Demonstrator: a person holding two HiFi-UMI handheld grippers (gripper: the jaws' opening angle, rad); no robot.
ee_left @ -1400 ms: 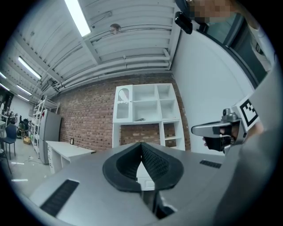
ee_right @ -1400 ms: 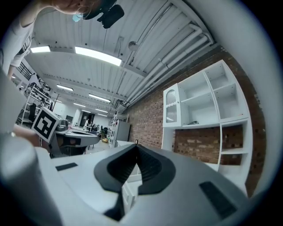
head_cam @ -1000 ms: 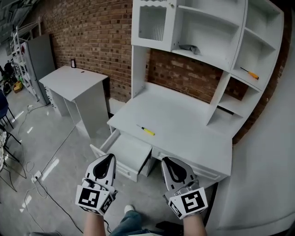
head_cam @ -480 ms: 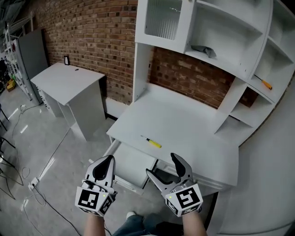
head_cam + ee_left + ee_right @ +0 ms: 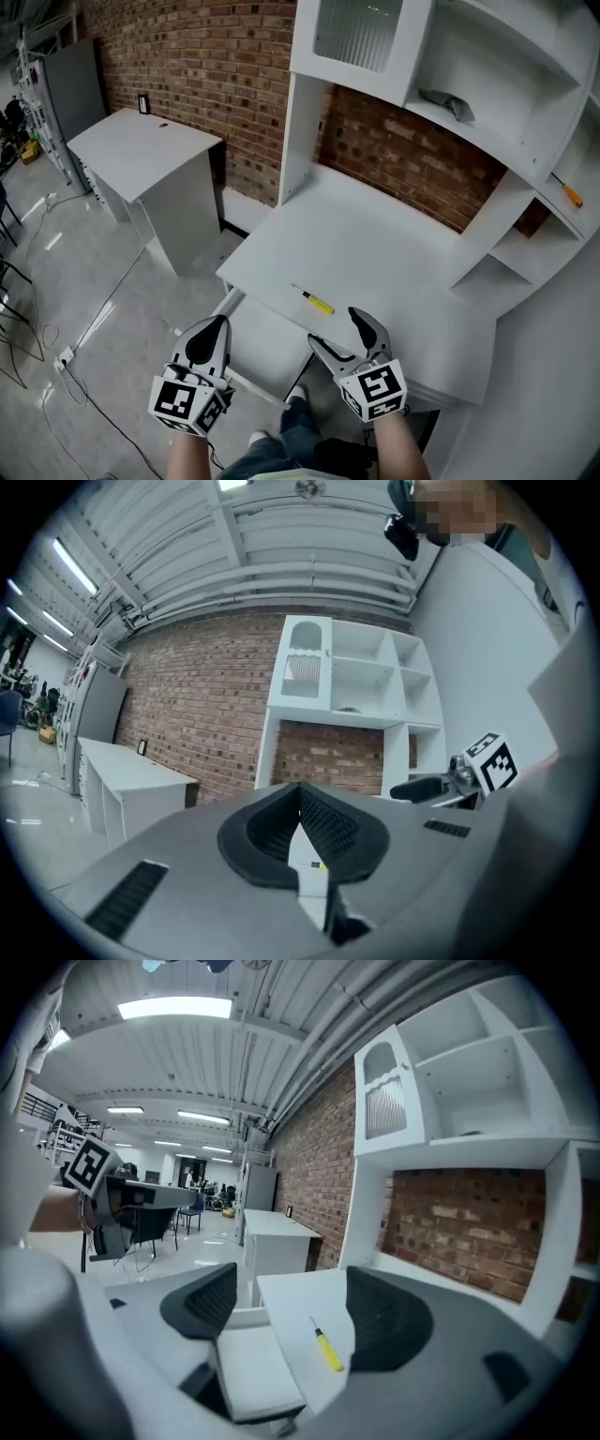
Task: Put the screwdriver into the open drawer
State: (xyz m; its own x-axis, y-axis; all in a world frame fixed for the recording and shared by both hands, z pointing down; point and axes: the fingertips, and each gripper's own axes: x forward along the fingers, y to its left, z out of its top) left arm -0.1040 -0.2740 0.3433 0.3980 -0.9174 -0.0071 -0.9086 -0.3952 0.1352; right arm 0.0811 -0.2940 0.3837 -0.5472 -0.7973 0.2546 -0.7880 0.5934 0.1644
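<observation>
A yellow-handled screwdriver point(image 5: 317, 302) lies on the white desk top point(image 5: 375, 244), near its front edge. Below that edge the drawer point(image 5: 258, 349) stands pulled out, and nothing shows in the part I can see. My right gripper point(image 5: 336, 330) hovers just short of the desk edge with its jaws wide and closing, nothing between them. In the right gripper view the screwdriver point(image 5: 327, 1346) lies a little ahead of the right gripper point(image 5: 281, 1312), beside the drawer point(image 5: 248, 1372). My left gripper point(image 5: 212, 328) is shut and empty, left of the drawer.
A second, orange-handled screwdriver point(image 5: 567, 192) lies on a shelf of the hutch at the right. A grey rag point(image 5: 448, 101) sits on a higher shelf. A white side table point(image 5: 141, 145) stands to the left against the brick wall. Cables point(image 5: 66, 356) trail on the floor.
Both grippers have come closer to the desk. The right gripper's jaws, shut one second ago, now stand wide apart. The screwdriver has not moved.
</observation>
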